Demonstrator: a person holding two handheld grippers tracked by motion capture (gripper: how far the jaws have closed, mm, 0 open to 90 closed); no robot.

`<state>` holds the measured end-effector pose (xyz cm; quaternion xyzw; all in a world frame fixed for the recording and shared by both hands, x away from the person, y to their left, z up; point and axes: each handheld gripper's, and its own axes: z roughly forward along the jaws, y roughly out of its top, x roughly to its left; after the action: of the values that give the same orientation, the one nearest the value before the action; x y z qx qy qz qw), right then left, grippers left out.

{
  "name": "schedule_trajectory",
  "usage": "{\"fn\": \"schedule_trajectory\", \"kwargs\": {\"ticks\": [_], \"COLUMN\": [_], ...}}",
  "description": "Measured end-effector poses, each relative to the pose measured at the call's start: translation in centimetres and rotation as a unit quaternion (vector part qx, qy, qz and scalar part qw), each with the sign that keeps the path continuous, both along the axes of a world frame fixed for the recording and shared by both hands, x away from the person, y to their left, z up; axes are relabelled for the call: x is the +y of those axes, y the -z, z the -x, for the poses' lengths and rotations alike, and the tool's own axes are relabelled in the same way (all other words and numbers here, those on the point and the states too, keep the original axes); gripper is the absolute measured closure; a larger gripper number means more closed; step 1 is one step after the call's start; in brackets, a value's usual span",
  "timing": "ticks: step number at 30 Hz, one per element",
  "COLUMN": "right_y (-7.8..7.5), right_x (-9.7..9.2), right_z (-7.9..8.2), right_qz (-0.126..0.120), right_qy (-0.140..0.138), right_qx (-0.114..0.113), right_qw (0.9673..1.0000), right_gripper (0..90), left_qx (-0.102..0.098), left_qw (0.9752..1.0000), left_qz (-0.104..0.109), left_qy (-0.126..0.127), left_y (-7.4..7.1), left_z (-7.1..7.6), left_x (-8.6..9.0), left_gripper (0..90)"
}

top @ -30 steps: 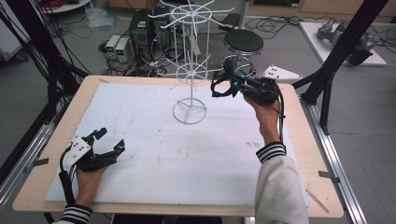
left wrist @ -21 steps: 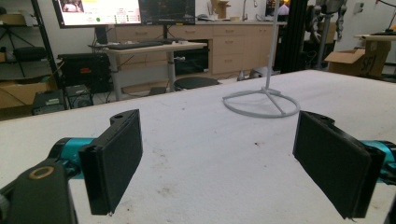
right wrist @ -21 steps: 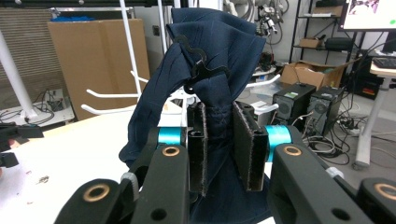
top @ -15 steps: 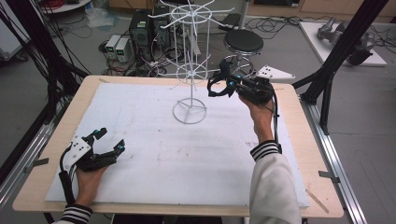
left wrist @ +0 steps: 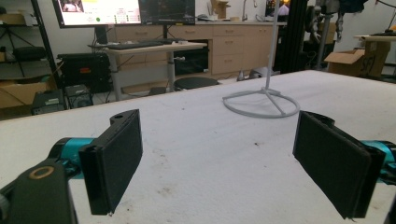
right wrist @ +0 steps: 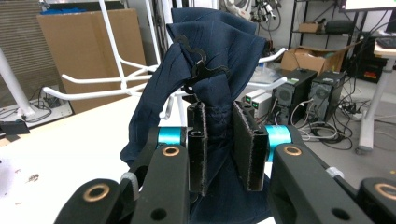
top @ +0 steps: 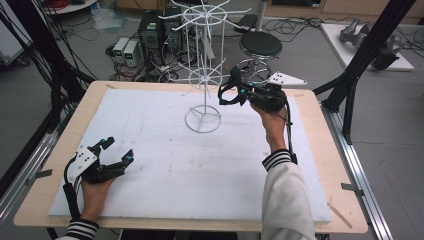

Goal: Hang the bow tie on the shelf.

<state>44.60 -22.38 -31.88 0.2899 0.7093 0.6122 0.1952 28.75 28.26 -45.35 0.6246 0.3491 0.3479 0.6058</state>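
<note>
A white wire rack (top: pixel 202 119) with hooked arms stands on the white sheet at the back middle of the table. My right gripper (top: pixel 226 94) hovers just right of its pole, shut on a dark navy cloth (right wrist: pixel 210 46) that carries a small black hook (right wrist: pixel 198 70) at its top. The rack's white arms (right wrist: pixel 107 79) lie close behind the cloth. My left gripper (top: pixel 118 149) rests on the sheet at the front left, open with nothing between its jaws. In the left gripper view the rack's ring base (left wrist: pixel 261 103) lies far ahead of the left gripper (left wrist: pixel 217 158).
A white sheet (top: pixel 165 165) covers the wooden table (top: pixel 320 150). A grey three-cornered plate (top: pixel 285 78) lies at the back right edge. Behind the table stand a black stool (top: pixel 260 45), computer boxes (top: pixel 127 50) and cables. Black frame posts (top: pixel 350 95) flank the table.
My right gripper has carried the navy cloth a little leftward, closer to the rack's pole. The left gripper has not moved.
</note>
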Motion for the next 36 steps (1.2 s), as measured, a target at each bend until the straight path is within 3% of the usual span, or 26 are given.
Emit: {"fn": "schedule_trajectory", "kwargs": {"ticks": [5, 18, 25, 28, 32, 36], "right_y": [0.4, 1.2, 2.0, 2.2, 2.2, 2.3], "right_x": [0.3, 0.7, 0.8, 1.0, 1.3, 0.8], "right_z": [-0.2, -0.6, -0.8, -0.7, 0.0, 1.6], "right_qz": [0.003, 0.04, 0.057, 0.064, 0.098, 0.089], "right_qy": [-0.002, 0.002, 0.009, 0.015, 0.028, 0.032], "right_qx": [0.007, 0.025, 0.046, 0.044, 0.036, 0.028], "right_qw": [1.0, 0.9989, 0.9973, 0.9969, 0.9941, 0.9951], "right_gripper": [76.3, 72.3, 53.1, 32.6, 13.0, 10.6], "left_qx": [0.003, 0.003, 0.004, 0.003, 0.003, 0.003], "left_qw": [1.0, 1.0, 1.0, 1.0, 1.0, 1.0], "left_qz": [0.003, 0.003, 0.003, 0.003, 0.002, 0.003], "left_qy": [0.0, 0.0, 0.0, 0.0, 0.0, 0.001], "left_y": [0.0, 0.0, 0.0, 0.0, 0.0, 0.0], "left_z": [-0.1, 0.0, -0.1, -0.1, 0.0, 0.0], "left_x": [0.1, 0.1, 0.1, 0.1, 0.1, 0.1], "left_gripper": [16.2, 16.3, 16.3, 16.3, 16.3, 16.2]}}
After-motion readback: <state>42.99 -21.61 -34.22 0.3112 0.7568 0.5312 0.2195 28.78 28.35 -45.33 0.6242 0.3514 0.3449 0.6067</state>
